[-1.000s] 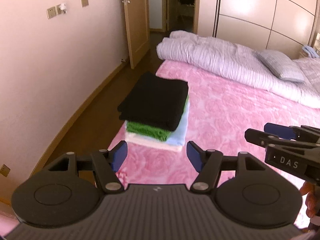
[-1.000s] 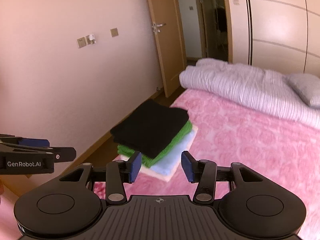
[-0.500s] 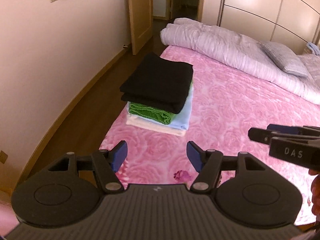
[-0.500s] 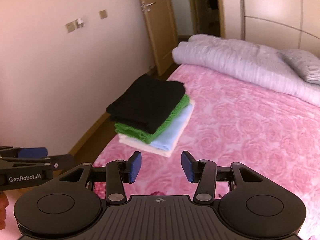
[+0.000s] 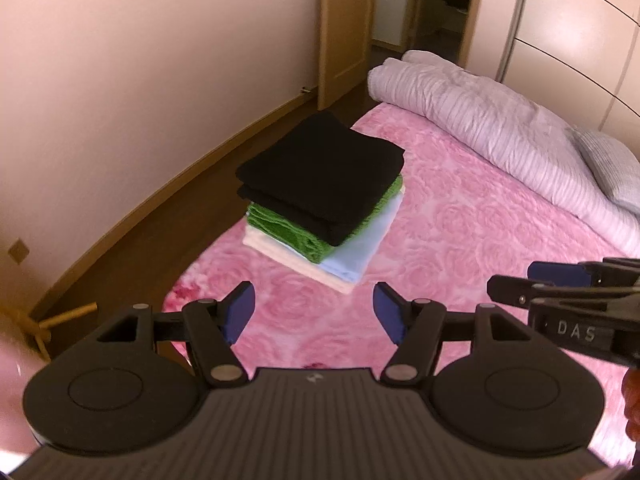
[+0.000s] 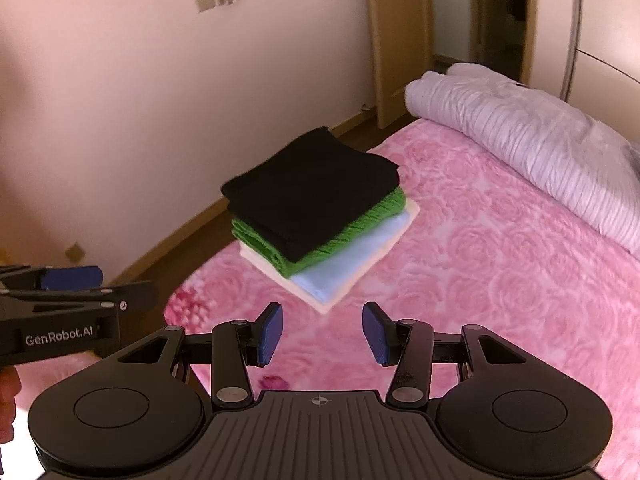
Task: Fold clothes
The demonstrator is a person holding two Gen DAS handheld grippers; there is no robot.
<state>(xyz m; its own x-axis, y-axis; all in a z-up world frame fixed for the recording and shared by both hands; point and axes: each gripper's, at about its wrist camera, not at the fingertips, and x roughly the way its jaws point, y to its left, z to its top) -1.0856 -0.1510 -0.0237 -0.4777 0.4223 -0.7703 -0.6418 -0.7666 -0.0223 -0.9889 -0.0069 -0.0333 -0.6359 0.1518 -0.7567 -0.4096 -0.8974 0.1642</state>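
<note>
Left wrist view: the left tongs (image 5: 314, 314) stand open with nothing between the blue pads, tilted down over the near edge of the bed (image 5: 460, 248), which carries a pink rose-patterned cover. The stack of folded clothes (image 5: 320, 204) lies on the bed's near left corner, beyond the pads and apart from them. Top layer is a black piece (image 5: 320, 174), under it a green piece (image 5: 296, 236), then a light blue piece (image 5: 356, 252), and a cream piece (image 5: 292, 260) at the bottom. A rolled lilac quilt (image 5: 480, 120) lies across the far side of the bed, with a grey pillow (image 5: 612, 168) at its right end. The right tongs (image 5: 560, 280) enter from the right edge, seen side-on. A wooden door (image 5: 344, 28) stands open at far left of the bed. Right wrist view: the right tongs (image 6: 322, 332) stand open and empty over the pink cover, near edge. The same stack (image 6: 320, 216) sits ahead of the pads, not touched, black layer (image 6: 312, 184) uppermost, green (image 6: 360, 224), light blue (image 6: 348, 268) and cream (image 6: 280, 276) edges showing below it. The left tongs (image 6: 72, 288) come in from the left edge, side-on, pads apart. Quilt (image 6: 520, 132) at far right; pink wall (image 6: 160, 100) at left with switch plates.
</note>
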